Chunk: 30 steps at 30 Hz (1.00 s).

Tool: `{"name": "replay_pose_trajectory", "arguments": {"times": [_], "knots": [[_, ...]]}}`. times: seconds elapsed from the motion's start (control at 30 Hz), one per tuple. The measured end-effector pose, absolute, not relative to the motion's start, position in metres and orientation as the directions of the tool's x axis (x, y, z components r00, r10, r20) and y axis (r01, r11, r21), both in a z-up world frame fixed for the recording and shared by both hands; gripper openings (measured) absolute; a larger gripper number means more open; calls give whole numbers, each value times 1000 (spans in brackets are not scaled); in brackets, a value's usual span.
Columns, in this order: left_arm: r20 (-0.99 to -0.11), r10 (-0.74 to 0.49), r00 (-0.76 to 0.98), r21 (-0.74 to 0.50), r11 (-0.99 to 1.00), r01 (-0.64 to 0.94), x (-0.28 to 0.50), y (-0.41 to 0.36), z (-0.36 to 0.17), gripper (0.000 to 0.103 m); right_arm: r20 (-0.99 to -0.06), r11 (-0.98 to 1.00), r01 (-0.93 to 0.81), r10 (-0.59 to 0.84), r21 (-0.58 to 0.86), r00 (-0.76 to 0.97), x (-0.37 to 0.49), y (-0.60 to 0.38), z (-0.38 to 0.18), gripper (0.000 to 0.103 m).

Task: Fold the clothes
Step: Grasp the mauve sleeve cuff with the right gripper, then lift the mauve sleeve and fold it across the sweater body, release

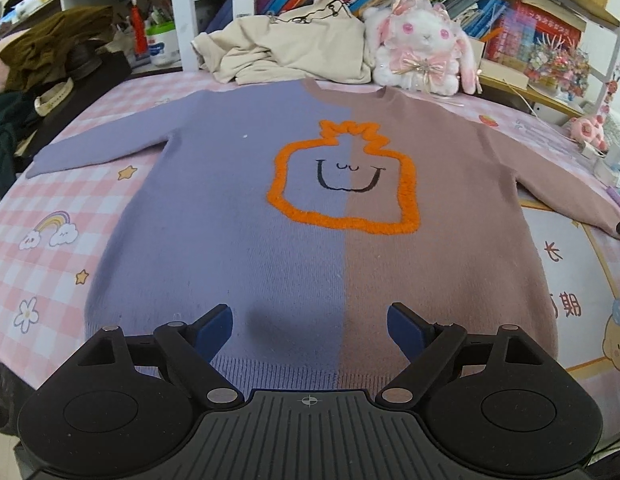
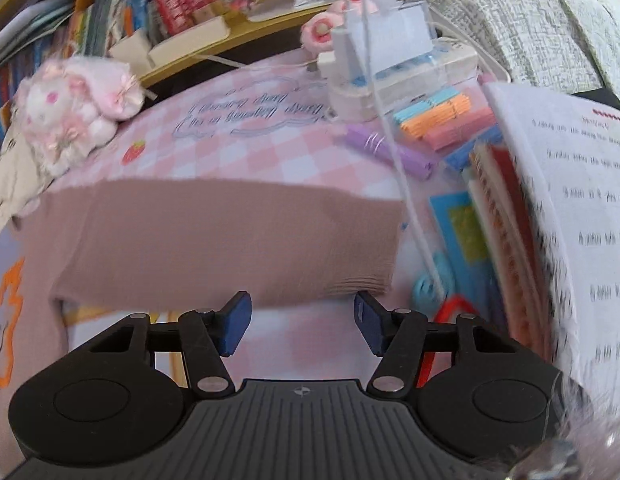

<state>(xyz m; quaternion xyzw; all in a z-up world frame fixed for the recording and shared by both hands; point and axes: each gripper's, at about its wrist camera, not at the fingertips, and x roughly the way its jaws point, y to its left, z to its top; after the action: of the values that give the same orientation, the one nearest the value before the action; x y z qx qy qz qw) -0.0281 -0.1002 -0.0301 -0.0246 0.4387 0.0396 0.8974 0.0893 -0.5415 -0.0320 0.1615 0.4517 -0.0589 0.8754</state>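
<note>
A sweater [image 1: 310, 208], half purple and half brown with an orange outline and a smiling face on the chest, lies flat and face up on the pink checked bedsheet [image 1: 50, 216], both sleeves spread out. My left gripper [image 1: 310, 328] hovers open above the lower hem with nothing between its blue pads. In the right wrist view my right gripper [image 2: 302, 320] is open just short of the cuff end of the brown sleeve [image 2: 214, 240], which lies across the frame. No cloth sits between its pads.
A beige garment pile [image 1: 286, 52] and a white-and-pink plush rabbit [image 1: 422, 48] sit behind the collar, before bookshelves. Dark clothes [image 1: 50, 48] are heaped at the far left. Past the brown cuff lie an open book [image 2: 570, 184], notebooks, a purple pen [image 2: 390, 152] and a white cable [image 2: 394, 140].
</note>
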Motion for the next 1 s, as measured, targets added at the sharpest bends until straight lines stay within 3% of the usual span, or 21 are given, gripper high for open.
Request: {"name": "replay_pose_trajectory", "arguments": {"times": [0.17, 0.27, 0.33, 0.4, 0.5, 0.67, 1.0], "knots": [[-792, 77, 605, -1, 992, -127, -30, -98, -30, 87, -807, 917, 293, 51, 272, 588, 105, -555, -32, 54], [-791, 86, 605, -8, 989, -151, -30, -94, -30, 87, -822, 917, 313, 27, 247, 569, 110, -557, -31, 35], [-789, 87, 608, -13, 987, -159, -29, -92, -30, 87, -835, 920, 323, 10, 224, 550, 110, -559, -31, 16], [-788, 86, 610, -19, 986, -164, -27, -90, -30, 87, -844, 927, 316, 3, 204, 536, 111, -562, -31, 7], [-783, 80, 616, -29, 986, -165, -25, -88, -31, 87, -836, 941, 285, -6, 180, 548, 111, -559, -23, 6], [-772, 68, 633, -46, 986, -161, -25, -83, -32, 87, -738, 969, 211, -50, 127, 673, 121, -543, 32, 6], [-720, 40, 692, -94, 983, -155, -37, -50, -26, 87, -602, 985, -45, 138, 167, 787, 161, -450, 125, 6]]}}
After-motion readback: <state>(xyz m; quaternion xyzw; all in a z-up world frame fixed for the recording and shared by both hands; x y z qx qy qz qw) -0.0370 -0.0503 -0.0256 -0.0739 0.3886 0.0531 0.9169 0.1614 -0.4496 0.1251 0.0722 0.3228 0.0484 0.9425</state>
